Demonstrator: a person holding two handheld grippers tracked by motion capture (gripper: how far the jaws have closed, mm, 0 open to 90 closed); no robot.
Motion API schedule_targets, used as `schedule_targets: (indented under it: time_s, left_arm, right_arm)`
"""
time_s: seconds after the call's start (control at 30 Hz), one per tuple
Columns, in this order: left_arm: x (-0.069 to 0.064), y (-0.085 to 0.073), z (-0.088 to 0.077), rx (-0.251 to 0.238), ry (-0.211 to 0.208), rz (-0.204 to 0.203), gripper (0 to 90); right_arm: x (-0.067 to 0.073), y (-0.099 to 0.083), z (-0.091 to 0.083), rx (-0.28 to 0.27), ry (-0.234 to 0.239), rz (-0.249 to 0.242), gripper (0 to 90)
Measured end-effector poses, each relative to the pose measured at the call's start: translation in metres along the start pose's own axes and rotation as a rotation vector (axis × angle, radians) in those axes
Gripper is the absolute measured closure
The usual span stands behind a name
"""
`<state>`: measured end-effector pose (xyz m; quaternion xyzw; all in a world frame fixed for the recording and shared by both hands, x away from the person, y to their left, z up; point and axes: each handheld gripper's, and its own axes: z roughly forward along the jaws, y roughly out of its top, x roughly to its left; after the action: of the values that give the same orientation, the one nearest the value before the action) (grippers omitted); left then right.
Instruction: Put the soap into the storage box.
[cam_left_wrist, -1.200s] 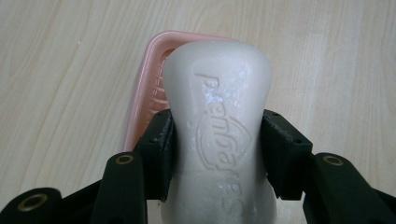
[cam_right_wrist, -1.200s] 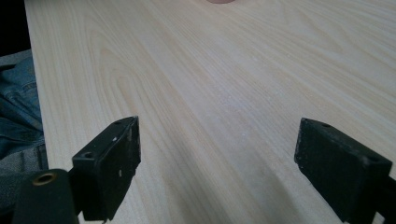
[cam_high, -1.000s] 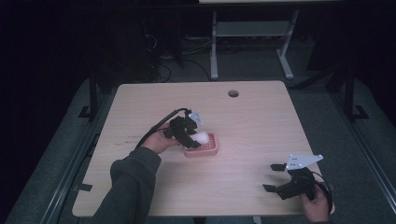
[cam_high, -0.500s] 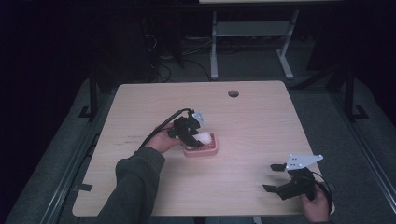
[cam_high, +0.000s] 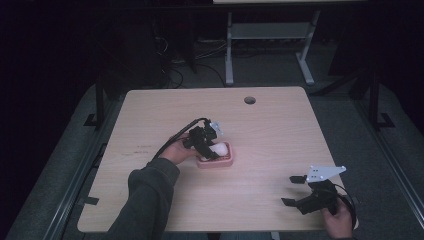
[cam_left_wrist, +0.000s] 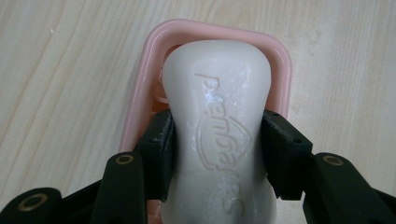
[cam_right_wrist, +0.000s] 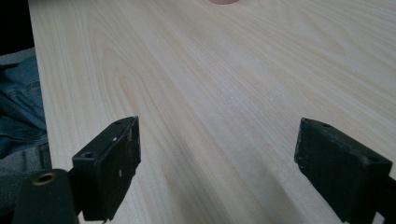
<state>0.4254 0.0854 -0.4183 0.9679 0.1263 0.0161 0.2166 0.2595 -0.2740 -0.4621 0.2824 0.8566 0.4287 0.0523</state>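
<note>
Since the earlier frame, left gripper (cam_high: 212, 147) has sunk slightly with the soap bar (cam_left_wrist: 219, 116), which now hangs low over the pink soap dish (cam_left_wrist: 280, 60). Its jaws are clamped on the bar's narrow waist, one pad on each side, embossed lettering facing the camera. Whether the bar touches the dish cannot be told. Dish sits near the middle of the tabletop (cam_high: 280, 130). Right gripper (cam_high: 295, 191), unmoved near the front right corner, well apart from the dish, has its jaws spread wide over bare wood.
</note>
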Motion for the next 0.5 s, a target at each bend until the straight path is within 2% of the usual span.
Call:
schedule_targets:
  time_s: [0.23, 0.37, 0.5]
  left_arm:
    - [0.0018, -0.0003, 0.003, 0.008, 0.0, 0.006, 49.2]
    - [0.0047, -0.0014, 0.0074, 0.025, -0.007, -0.006, 49.2]
    - [0.0042, -0.0001, 0.0084, 0.02, 0.0, -0.003, 49.2]
  right_arm:
    - [0.0001, 0.0, 0.0007, -0.001, 0.003, 0.003, 14.1]
    - [0.0004, 0.0002, 0.0004, 0.0, 0.001, 0.003, 14.2]
    - [-0.0003, -0.0003, 0.0, -0.001, 0.002, 0.0, 14.2]
